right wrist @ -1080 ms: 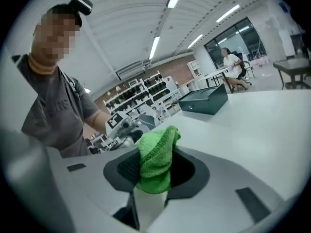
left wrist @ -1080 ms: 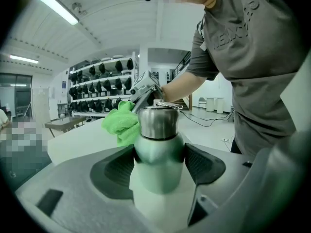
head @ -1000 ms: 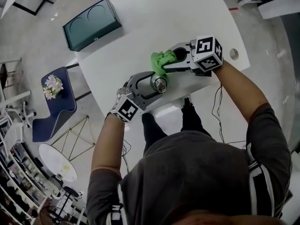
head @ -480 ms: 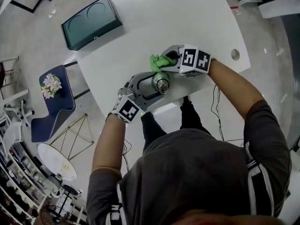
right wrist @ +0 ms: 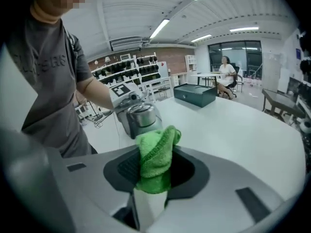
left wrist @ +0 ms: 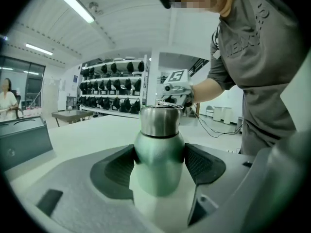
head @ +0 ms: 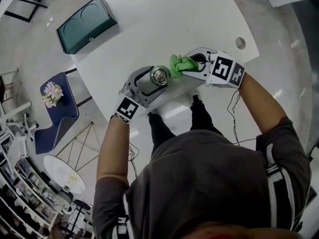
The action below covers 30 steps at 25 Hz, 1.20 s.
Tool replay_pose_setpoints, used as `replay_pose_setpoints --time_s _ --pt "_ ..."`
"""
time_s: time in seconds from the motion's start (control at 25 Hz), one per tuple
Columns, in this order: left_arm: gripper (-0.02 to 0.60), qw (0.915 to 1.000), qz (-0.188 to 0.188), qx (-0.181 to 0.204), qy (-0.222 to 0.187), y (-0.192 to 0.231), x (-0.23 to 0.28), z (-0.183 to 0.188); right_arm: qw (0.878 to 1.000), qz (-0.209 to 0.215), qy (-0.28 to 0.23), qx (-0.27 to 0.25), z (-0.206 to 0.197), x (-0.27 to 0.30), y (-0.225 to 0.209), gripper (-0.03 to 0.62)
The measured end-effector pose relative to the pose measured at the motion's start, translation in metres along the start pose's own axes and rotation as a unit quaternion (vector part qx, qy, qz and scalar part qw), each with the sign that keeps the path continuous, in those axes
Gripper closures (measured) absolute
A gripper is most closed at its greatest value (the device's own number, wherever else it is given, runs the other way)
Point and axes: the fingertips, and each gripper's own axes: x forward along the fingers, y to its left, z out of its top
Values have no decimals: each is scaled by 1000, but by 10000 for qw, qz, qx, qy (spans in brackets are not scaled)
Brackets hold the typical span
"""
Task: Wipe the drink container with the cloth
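In the head view, the left gripper (head: pixel 151 82) held the bottle (head: pixel 159 76) over the near edge of the table (head: pixel 164 19), cap up toward the camera. The right gripper (head: pixel 188 66) held the green cloth (head: pixel 178 64) just beside the bottle's right side; whether they touched could not be told. A dark green box (head: pixel 83 25) sat at the far left corner.

In the left gripper view, both jaws were clamped on the bottle's (left wrist: pixel 159 157) pale green body, below its steel cap (left wrist: pixel 159 121). The right gripper (left wrist: pixel 176 87) showed just behind the cap.

In the right gripper view, the jaws were closed on the cloth (right wrist: pixel 155 160), which stood up in a fold between them. The bottle (right wrist: pixel 142 116) was just beyond it, gripped by the left gripper (right wrist: pixel 125 101). The box (right wrist: pixel 196 94) lay well apart, farther along the table (right wrist: pixel 243 140).
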Motion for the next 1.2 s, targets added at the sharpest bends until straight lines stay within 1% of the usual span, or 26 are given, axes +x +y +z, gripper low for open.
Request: replay_pose_setpoints --time_s 0.12,0.24,0.4,0.52,0.64,0.72,0.88,1.0,1.04,1.08,1.12,1.2 --pt "262 9999 149 4 48 0 3 1 9991 -44 285 -314 -8 14 20 479" --pt "262 9995 304 28 124 -2 4 -3 9976 -158 508 -448 -17 34 20 479" --pt "262 9986 513 23 140 -2 4 -4 9933 -352 942 -576 -39 56 18 477" --pt "262 9981 576 -15 223 -2 4 -3 9935 -400 931 -521 -42 56 17 474" --pt "259 9983 367 -22 455 -8 1 1 9935 -447 910 -521 -42 51 19 474" --pt "252 9987 171 93 467 -11 -5 12 9929 -486 924 -578 -41 49 19 476" --pt "250 9978 -211 520 360 -12 -12 47 9930 -532 854 -613 -38 43 19 474" --pt "252 9937 -573 839 471 -13 -8 60 9940 -589 716 -578 -29 29 23 474" --pt "284 9923 -669 900 524 -14 -7 61 9945 -611 644 -555 -24 22 26 474" --pt "330 9914 -735 923 557 -15 -6 61 9950 -635 559 -529 -17 16 28 474" --pt "331 9914 -761 902 565 -15 -5 60 9955 -659 469 -501 -11 10 31 474" --pt "333 9936 -682 734 516 -11 -4 61 9960 -698 332 -452 0 5 34 474"
